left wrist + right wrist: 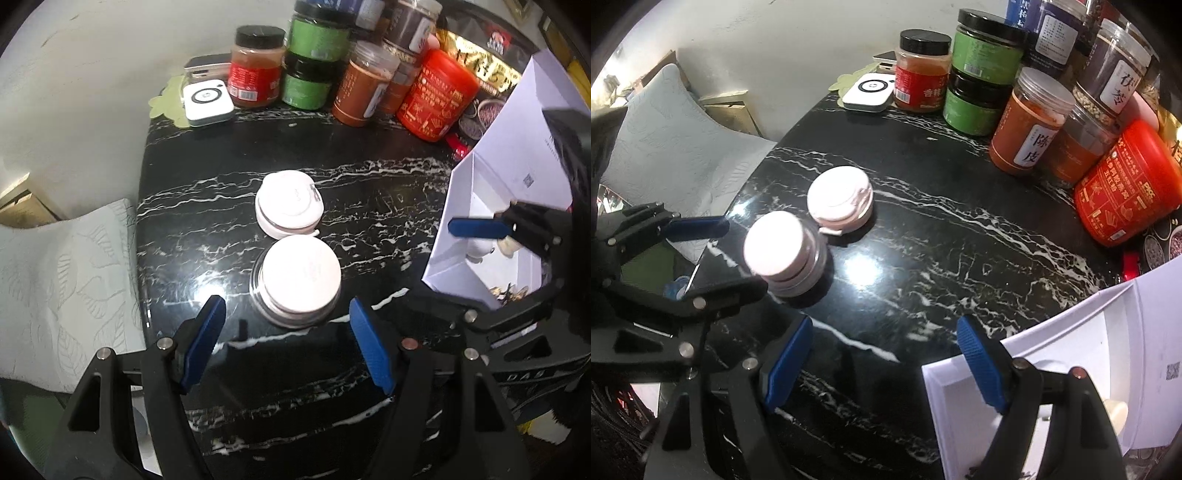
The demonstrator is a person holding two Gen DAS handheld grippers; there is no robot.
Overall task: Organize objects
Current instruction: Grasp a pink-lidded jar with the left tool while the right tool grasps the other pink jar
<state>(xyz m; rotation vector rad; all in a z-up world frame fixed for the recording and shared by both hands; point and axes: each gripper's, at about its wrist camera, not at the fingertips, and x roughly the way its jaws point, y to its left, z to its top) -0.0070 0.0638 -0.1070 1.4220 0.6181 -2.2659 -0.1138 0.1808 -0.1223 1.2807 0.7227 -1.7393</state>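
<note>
Blue-padded, your left gripper tilts steeply down, jaws apart and empty, just short of the near jar. Your right gripper gapes empty beside the box.

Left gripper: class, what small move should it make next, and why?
Probably lower the left gripper around the near jar and close. It is open and empty, the jar sits just beyond its fingertips, and the open white box waits to the right.

White box cropped, contents partly hidden
</note>
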